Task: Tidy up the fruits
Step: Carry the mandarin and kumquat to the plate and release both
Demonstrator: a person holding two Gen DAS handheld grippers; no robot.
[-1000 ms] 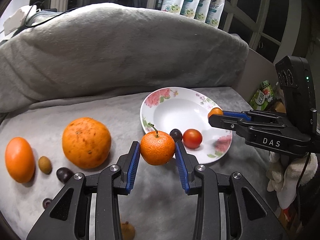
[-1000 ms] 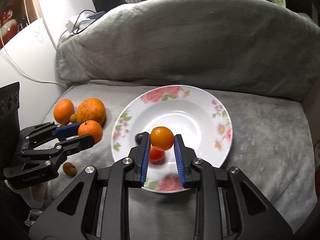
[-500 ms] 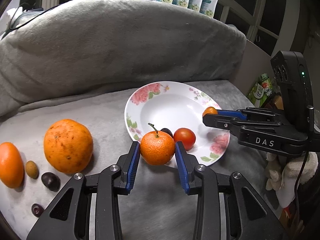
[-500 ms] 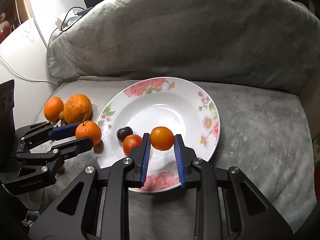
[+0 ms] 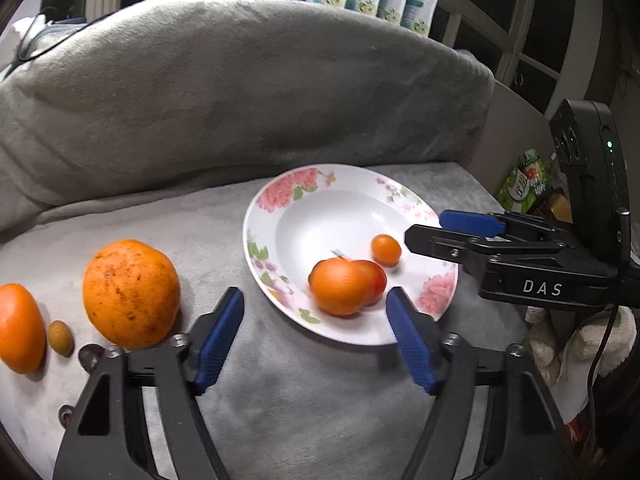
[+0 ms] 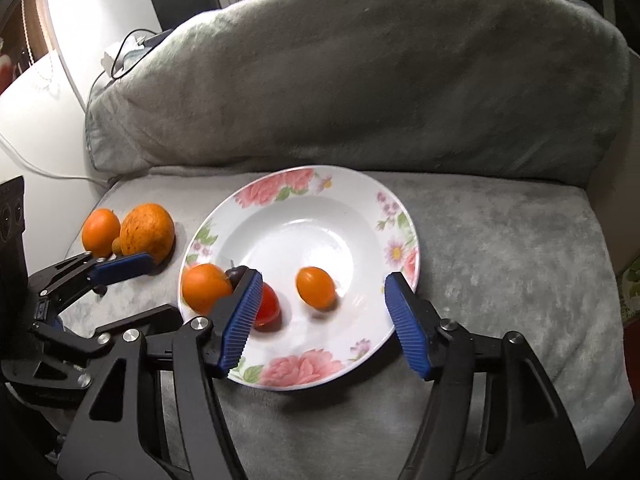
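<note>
Left gripper [image 5: 314, 334]: we held its blue fingers spread wide, gripping nothing, low over the grey blanket [image 5: 280, 400] at the plate's near-left rim.
Right gripper [image 6: 320, 320]: we had it released too, blue pads far apart and empty, over the near part of the plate.
Plate [image 6: 304, 188]: white with pink flowers on the rim, flat on the blanket.
Mandarin [image 5: 339, 286]: inside the plate at its left side, slightly blurred, touching the red tomato [image 5: 376, 280].
Small orange fruit [image 6: 316, 287]: lying free on the plate's white floor, between our right gripper's pads but touching neither.
Dark plum [image 6: 236, 273]: in the plate, mostly hidden behind our right gripper's left pad, between mandarin and tomato.
Off the plate: a large speckled orange [image 5: 131, 293], a smooth orange [image 5: 20, 328] and a small brownish fruit [image 5: 61, 337] between them, in a row on the blanket to the left.
Behind: a big grey cushion [image 5: 240, 100].
</note>
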